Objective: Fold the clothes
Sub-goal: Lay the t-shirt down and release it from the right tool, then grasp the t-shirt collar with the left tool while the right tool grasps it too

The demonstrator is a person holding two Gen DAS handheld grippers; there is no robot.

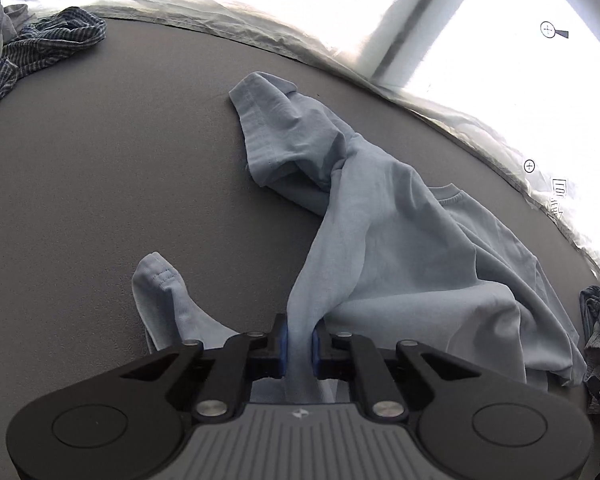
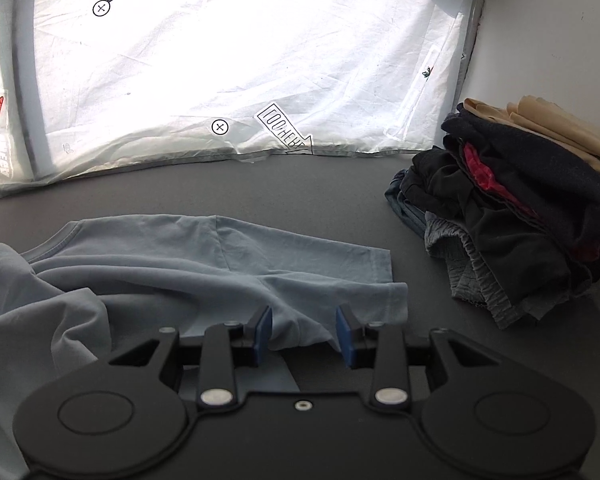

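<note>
Left wrist view: left claw (image 1: 299, 338) pinches the blue T-shirt (image 1: 412, 240), which trails away rightward; right claw (image 2: 303, 334) stands released over its hem.

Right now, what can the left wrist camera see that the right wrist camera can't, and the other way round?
Only the left wrist view shows the left tool pinched shut on a bunched fold of the light blue T-shirt, plus a crumpled checked shirt at the far left.

Only the right wrist view shows the right tool, its pads apart over a sleeve, and the full stack of dark folded clothes; the left view catches only an edge of clothing there.

Both show the T-shirt, the grey table and the bright white sheet with its carrot sticker.
</note>
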